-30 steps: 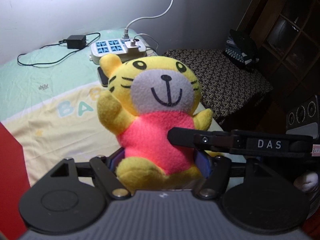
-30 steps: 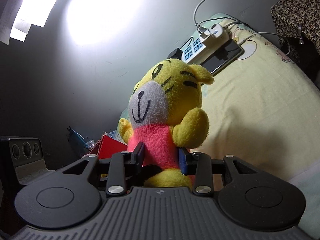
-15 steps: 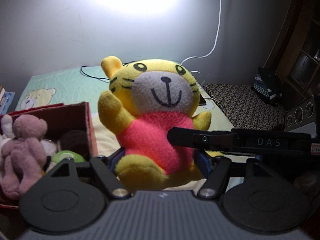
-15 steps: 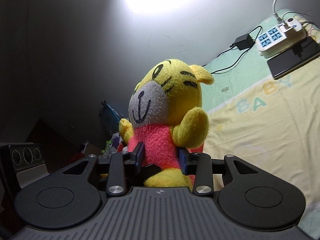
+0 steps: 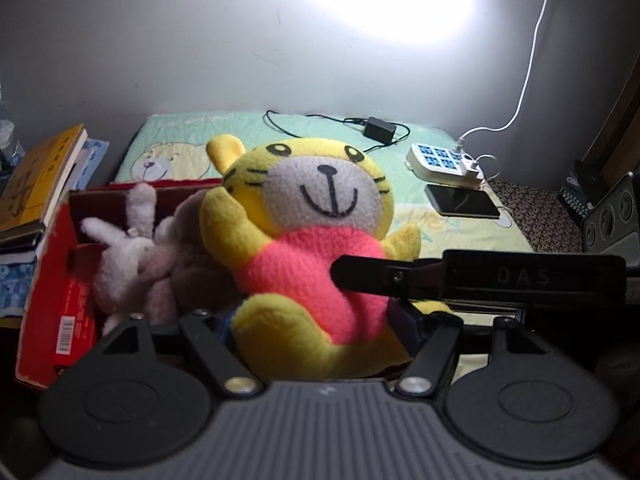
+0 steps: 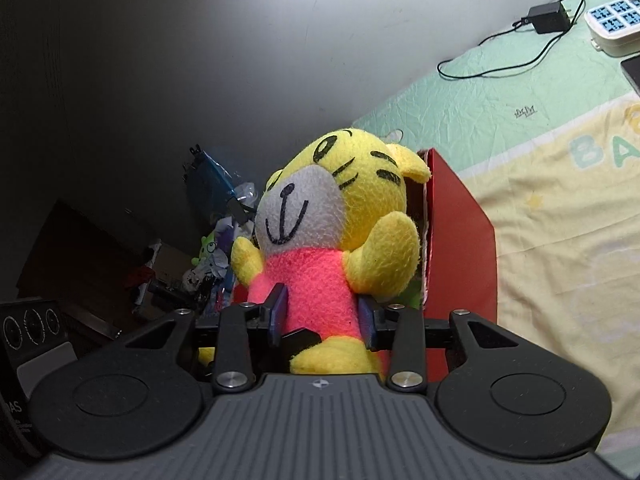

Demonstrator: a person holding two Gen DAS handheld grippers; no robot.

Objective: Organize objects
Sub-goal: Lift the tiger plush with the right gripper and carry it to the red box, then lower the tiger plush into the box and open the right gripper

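Transfer step: both the left claw (image 5: 316,320) and right claw (image 6: 322,316) pinch the tiger plush (image 5: 316,240) over the red box (image 5: 52,280); next, judged: lower it inside, then release

Lower body of tiger plush (image 5: 312,256) hidden behind left gripper (image 5: 316,324) housing. Left fingers (image 5: 404,316) mostly buried in plush; contact not resolvable. Red box (image 5: 52,280) interior largely blocked by tiger plush; pale plush toys (image 5: 120,256) inside only partly visible. Book stack (image 5: 36,184) cut by left edge. Power strip (image 6: 616,28) cut by right edge. Clutter (image 6: 216,264) behind plush too dark, too small to identify.
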